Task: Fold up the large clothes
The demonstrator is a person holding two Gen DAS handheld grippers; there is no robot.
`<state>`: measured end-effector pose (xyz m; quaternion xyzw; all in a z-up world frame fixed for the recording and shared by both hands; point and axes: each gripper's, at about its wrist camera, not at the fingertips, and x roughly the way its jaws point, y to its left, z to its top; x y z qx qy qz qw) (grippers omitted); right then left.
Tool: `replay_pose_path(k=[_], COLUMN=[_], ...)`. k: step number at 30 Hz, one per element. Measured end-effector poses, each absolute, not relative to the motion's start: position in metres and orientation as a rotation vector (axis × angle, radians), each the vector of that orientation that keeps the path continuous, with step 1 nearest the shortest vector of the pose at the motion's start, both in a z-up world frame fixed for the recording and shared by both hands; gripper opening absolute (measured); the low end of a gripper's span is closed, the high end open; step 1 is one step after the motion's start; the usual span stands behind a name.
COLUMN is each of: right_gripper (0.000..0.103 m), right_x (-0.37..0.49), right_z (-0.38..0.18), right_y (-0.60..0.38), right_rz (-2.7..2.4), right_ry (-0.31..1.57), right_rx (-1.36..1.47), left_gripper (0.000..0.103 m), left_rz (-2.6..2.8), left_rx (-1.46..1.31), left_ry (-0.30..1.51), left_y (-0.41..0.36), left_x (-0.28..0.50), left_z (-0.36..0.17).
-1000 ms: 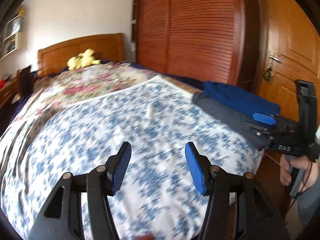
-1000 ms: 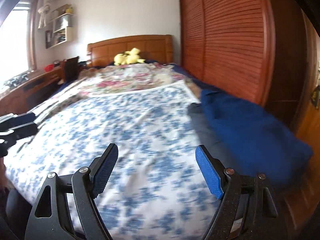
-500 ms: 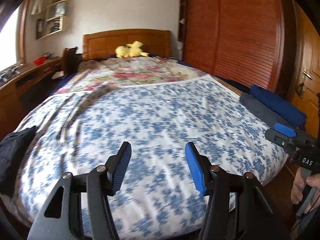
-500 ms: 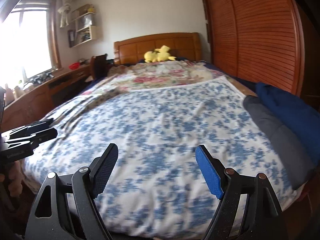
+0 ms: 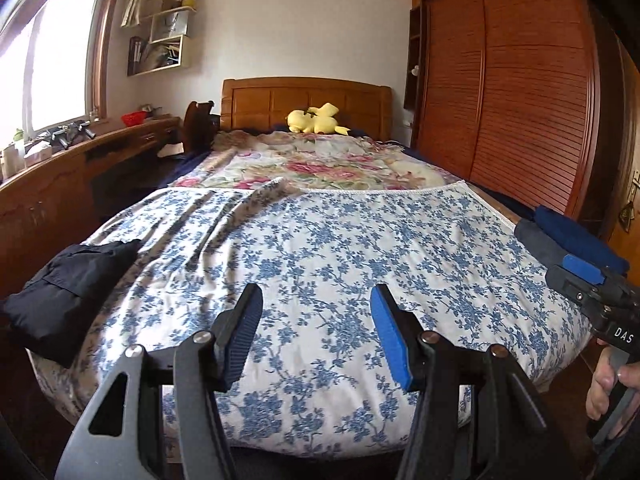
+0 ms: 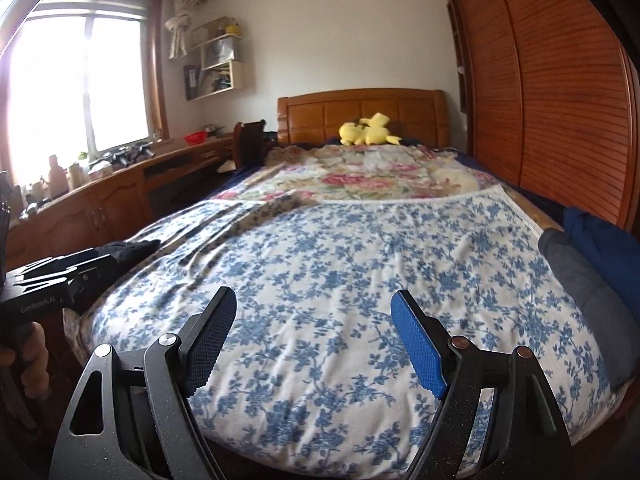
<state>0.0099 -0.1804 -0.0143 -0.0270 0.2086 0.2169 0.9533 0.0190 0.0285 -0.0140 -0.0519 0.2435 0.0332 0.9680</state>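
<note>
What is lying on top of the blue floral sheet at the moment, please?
On the blue floral sheet lie a folded black garment at its left edge and grey and blue folded clothes at its right. Whatever lies beneath them is hidden.

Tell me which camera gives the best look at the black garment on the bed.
The left wrist view. There the black garment lies whole and unblocked on the blue floral sheet at the bed's near left corner. In the right wrist view only a dark sliver shows, mostly hidden behind the left tool.

"DAS" on right gripper [image 5: 582, 280] body (white letters); other print illegible.
</note>
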Motion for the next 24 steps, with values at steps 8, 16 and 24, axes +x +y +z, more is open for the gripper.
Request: replay_pose_path(k=[8, 16, 24], right_gripper=[0.081, 0.081, 0.081], right_x=[-0.001, -0.004, -0.005], right_z=[-0.005, -0.003, -0.004], right_y=[-0.176, -0.175, -0.175], right_rz=[0.447, 0.454, 0.454], right_ry=[0.403, 0.401, 0.399], right_rx=[-0.056, -0.061, -0.056], left_gripper=[0.055, 0.055, 0.055], left_rz=[0.069, 0.064, 0.060], left_rx=[-0.099, -0.093, -0.088], left_ry=[0.463, 0.461, 0.461], left_y=[0.033, 0.032, 0.031], left_x=[0.003, -0.001, -0.003], left_z=[-0.005, -0.003, -0.002])
